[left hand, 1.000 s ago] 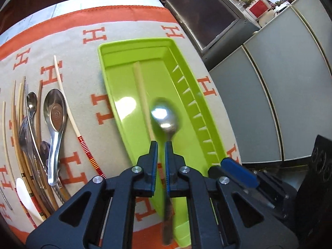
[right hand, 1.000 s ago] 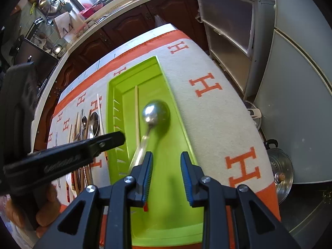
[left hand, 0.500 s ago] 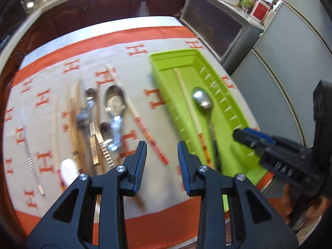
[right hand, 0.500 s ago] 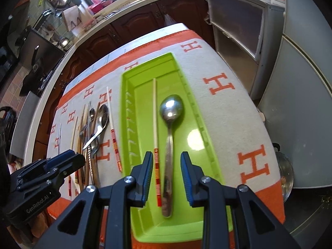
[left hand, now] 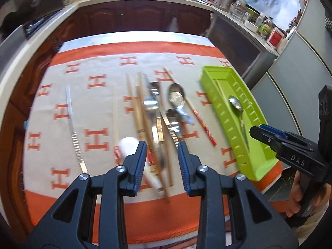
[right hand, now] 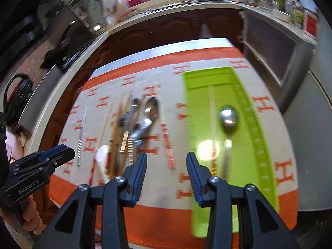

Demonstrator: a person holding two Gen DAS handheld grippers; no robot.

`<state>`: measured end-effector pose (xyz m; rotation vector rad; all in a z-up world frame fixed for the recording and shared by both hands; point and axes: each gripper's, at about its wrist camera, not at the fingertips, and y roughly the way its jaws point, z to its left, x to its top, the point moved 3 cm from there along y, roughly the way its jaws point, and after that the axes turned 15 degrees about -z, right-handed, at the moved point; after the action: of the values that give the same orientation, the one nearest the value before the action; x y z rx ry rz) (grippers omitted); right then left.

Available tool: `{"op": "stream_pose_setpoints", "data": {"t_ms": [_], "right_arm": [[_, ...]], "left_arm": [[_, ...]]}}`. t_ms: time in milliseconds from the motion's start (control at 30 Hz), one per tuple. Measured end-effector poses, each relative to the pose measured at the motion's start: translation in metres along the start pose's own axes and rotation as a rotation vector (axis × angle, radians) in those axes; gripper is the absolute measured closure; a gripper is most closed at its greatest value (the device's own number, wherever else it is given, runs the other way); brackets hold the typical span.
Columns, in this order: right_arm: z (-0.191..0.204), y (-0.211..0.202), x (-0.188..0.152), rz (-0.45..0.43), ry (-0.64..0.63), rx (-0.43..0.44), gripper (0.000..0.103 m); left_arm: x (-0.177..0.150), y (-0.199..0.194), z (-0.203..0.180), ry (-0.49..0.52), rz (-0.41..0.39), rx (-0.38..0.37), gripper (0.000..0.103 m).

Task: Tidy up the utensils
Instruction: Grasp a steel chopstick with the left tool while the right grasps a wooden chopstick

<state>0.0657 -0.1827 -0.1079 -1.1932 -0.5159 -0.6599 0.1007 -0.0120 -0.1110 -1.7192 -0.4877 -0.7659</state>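
Observation:
A lime green tray [left hand: 252, 154] [right hand: 193, 112] lies at the table's right side. A metal spoon [left hand: 237, 108] [right hand: 228, 120] and one chopstick [right hand: 212, 112] lie in it. A pile of spoons and chopsticks [left hand: 157, 116] [right hand: 132, 124] lies on the cloth left of the tray, with a red-striped chopstick [left hand: 199, 118] [right hand: 167, 143] beside it. My left gripper [left hand: 162, 155] is open and empty above the pile's near end. My right gripper [right hand: 166, 167] is open and empty above the cloth between the pile and the tray.
An orange and beige H-patterned cloth [left hand: 93, 103] covers the table. A lone metal chopstick [left hand: 71, 122] [right hand: 81, 130] lies at the far left. Dark wooden cabinets [left hand: 134, 18] stand behind, grey cabinets [left hand: 294, 78] to the right.
My left gripper let go of the spoon, which now lies in the tray, opened, and swung left over the pile. My right gripper moved left and opened wider.

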Motion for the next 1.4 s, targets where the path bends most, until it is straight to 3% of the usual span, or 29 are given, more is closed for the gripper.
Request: {"op": "stream_pose_setpoints", "data": {"t_ms": [167,433,533,767,1167,1400], "right_arm": [[0.050,0.018,0.004,0.028,-0.054,0.095,0.063],[0.121,0.068,0.004,0.071,-0.137,0.186,0.063],[0.137,0.095,0.000,0.085,-0.168,0.175,0.063],[0.149,0.135,-0.012,0.132,-0.166,0.154,0.064],[0.147,0.155,-0.016,0.164,-0.176,0.137,0.064],[0.147,0.165,-0.019,0.183,-0.181,0.132,0.064]], "left_arm": [[0.005,-0.025,0.041,-0.012,-0.043,0.098,0.061],[0.016,-0.033,0.106,-0.078,-0.086,0.174,0.058],[0.018,-0.022,0.130,-0.110,-0.087,0.216,0.058],[0.007,0.037,0.179,-0.217,-0.008,0.276,0.058],[-0.013,0.104,0.184,-0.214,0.083,0.331,0.058],[-0.016,0.106,0.178,-0.175,0.042,0.371,0.057]]}}
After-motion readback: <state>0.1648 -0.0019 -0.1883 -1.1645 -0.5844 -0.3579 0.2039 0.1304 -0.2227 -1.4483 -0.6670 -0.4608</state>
